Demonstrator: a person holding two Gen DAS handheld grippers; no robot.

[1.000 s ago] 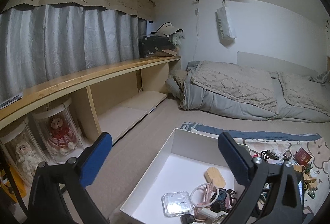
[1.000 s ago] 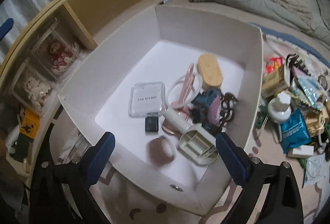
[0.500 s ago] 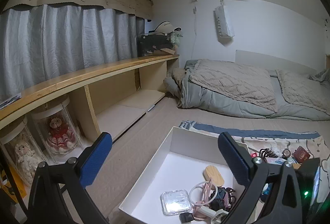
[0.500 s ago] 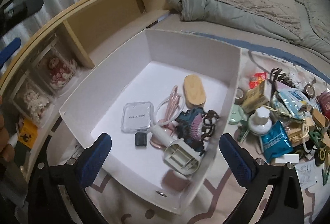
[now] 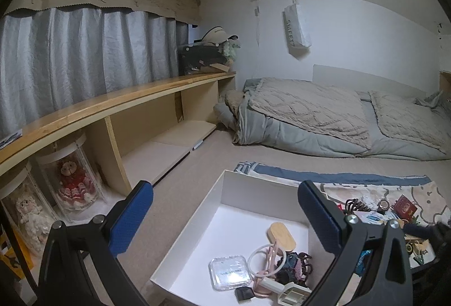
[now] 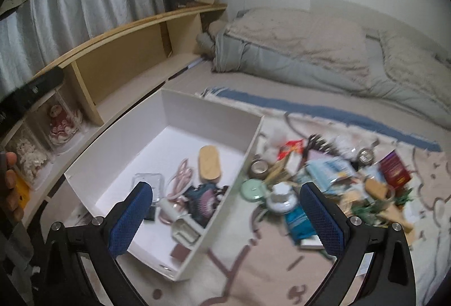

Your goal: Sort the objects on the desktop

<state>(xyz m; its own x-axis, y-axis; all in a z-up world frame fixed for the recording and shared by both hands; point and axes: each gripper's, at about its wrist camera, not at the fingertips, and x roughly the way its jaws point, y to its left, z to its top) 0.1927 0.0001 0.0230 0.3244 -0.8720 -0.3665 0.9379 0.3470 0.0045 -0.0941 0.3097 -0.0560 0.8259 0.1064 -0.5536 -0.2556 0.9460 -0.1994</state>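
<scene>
Sorting looks partly done to me: white box [image 6: 180, 120] holds several items, clutter pile [image 6: 332, 173] waits at three o'clock, right gripper [image 6: 225, 217] and left gripper [image 5: 225, 217] spread wide, empty.

A patterned blanket [image 6: 253, 258] with a blue border covers the beige floor [image 5: 180, 182]. On it sits the white open box [image 6: 197, 111], and just to its right a loose heap of small items [image 6: 324, 173] spreads across the cloth. Further back, grey and beige bedding [image 5: 324, 114] lies on the floor, against the wall.
</scene>
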